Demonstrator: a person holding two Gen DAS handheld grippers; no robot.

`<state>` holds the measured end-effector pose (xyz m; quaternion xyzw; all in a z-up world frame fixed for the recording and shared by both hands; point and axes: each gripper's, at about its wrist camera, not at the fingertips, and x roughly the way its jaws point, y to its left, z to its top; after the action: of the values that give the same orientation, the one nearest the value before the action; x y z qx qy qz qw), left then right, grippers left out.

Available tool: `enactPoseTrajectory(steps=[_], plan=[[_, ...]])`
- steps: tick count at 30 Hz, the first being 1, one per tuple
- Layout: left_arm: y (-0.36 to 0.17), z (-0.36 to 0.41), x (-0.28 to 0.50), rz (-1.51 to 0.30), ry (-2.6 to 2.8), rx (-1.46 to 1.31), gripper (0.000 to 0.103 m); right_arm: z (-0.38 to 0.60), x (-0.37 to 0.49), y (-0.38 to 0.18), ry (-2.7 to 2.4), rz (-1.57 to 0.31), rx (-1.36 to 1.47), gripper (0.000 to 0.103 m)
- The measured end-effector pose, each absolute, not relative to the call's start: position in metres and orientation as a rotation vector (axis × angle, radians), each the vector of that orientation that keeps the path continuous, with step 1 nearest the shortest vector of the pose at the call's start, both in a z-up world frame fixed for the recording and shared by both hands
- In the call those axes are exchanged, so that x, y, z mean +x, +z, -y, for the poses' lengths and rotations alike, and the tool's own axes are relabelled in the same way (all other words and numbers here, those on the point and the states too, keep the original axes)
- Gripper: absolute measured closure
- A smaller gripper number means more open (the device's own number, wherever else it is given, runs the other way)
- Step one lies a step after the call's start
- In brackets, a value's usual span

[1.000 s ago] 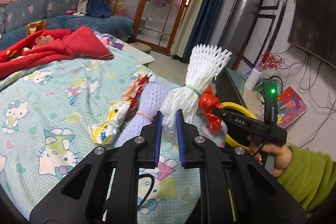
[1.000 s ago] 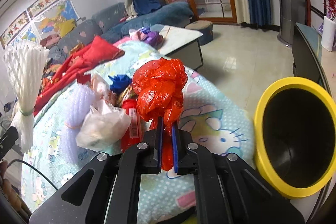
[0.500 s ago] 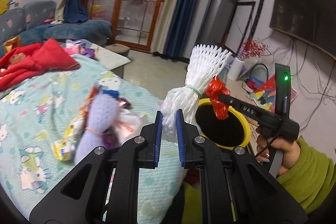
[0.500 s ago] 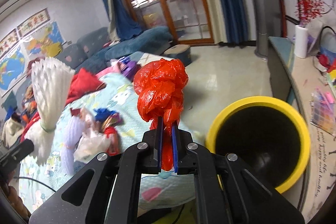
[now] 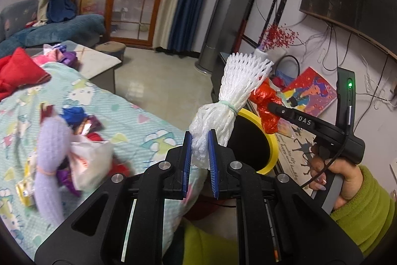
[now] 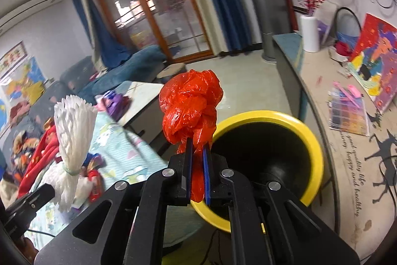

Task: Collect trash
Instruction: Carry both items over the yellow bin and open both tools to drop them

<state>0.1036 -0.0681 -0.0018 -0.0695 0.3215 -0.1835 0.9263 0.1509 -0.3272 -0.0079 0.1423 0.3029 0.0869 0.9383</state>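
My left gripper (image 5: 200, 140) is shut on a white foam net bundle (image 5: 230, 101) tied with a rubber band; it also shows in the right wrist view (image 6: 73, 140). My right gripper (image 6: 197, 148) is shut on a crumpled red plastic bag (image 6: 191, 108), held at the near rim of a yellow-rimmed black bin (image 6: 310, 140). In the left wrist view the red bag (image 5: 265, 103) hangs over the bin (image 5: 271, 140), just right of the net bundle. More trash lies on the bed: a lilac foam net (image 5: 49, 153), a white bag (image 5: 89, 160), wrappers.
The bed with a cartoon-cat sheet (image 5: 139, 126) is on the left. A low cabinet (image 6: 347, 140) with papers, a white roll (image 6: 309, 34) and a painting (image 5: 310, 93) is on the right. Tiled floor (image 5: 158, 81) and a low table (image 5: 99, 63) lie beyond.
Both grippers swung right, away from the bed and toward the bin, still holding their items. The bin now sits directly behind and under both bundles.
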Motion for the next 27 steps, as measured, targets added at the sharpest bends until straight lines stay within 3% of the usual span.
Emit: enactPoseTrajectory(steps=[27], plan=[[-0.075,0.153,0.184,-0.851,-0.41,-0.021,0.094,0.403,0.178,-0.063,-0.032,-0.75,0.395,0.096]])
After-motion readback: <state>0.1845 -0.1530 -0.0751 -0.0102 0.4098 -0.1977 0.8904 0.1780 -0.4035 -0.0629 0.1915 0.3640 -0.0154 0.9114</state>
